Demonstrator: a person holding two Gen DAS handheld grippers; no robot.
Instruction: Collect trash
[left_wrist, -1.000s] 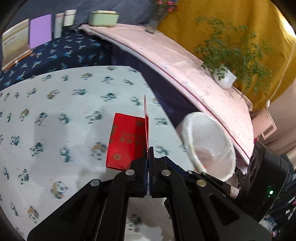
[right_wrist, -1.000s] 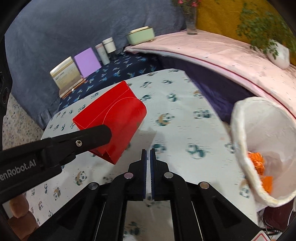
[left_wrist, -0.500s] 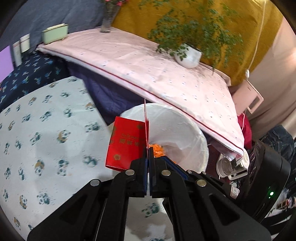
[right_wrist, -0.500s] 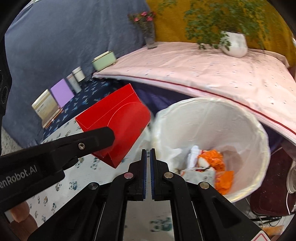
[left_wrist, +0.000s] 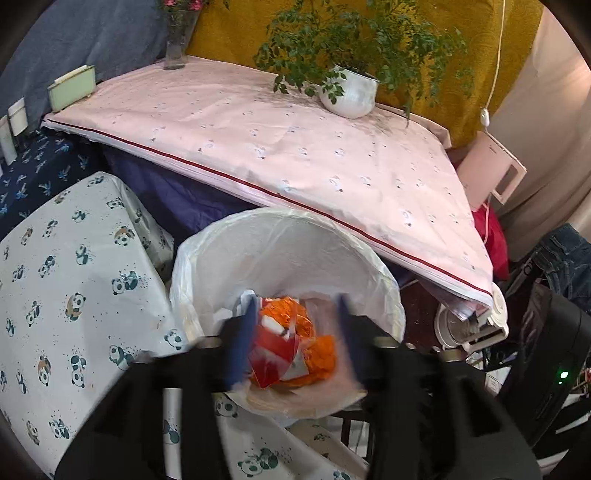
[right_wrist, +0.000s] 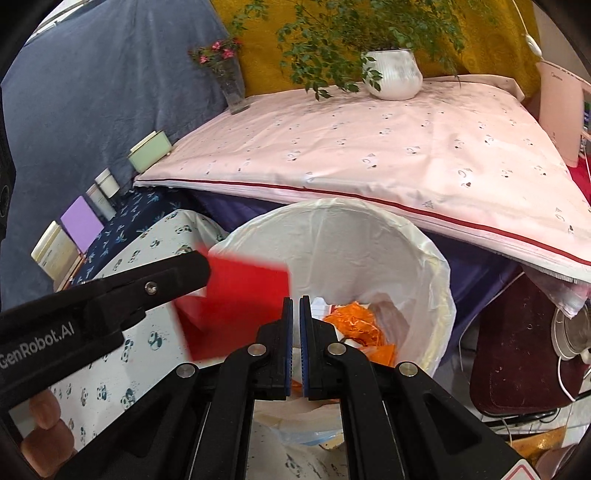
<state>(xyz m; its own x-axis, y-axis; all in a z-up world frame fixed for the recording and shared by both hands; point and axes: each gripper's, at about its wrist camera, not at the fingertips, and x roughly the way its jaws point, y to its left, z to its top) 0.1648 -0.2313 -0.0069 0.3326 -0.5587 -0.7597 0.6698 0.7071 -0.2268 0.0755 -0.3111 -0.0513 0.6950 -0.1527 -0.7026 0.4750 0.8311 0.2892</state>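
Observation:
My left gripper (left_wrist: 295, 325) hangs over the white-lined trash bin (left_wrist: 288, 221), its jaws opening and blurred. The red cardboard box (left_wrist: 273, 350) is loose between and below its fingers, dropping onto orange wrappers (left_wrist: 321, 350) and white scraps in the bin. In the right wrist view the same red box (right_wrist: 236, 306) is a blur just off the left gripper's finger (right_wrist: 159, 280), at the bin's (right_wrist: 332, 206) near-left rim. My right gripper (right_wrist: 295, 306) is shut with nothing in it, above the bin's near edge.
The panda-print tablecloth (left_wrist: 74, 295) lies left of the bin. Behind it runs a pink-covered surface (left_wrist: 295, 147) with a potted plant (left_wrist: 351, 96), a vase (right_wrist: 232, 92) and a green box (right_wrist: 149, 155). Cables and appliances (right_wrist: 569, 332) crowd the floor on the right.
Both grippers swung from over the table to over the bin. The left jaws, shut on the red box's flap before, have parted and the box is falling into the bin.

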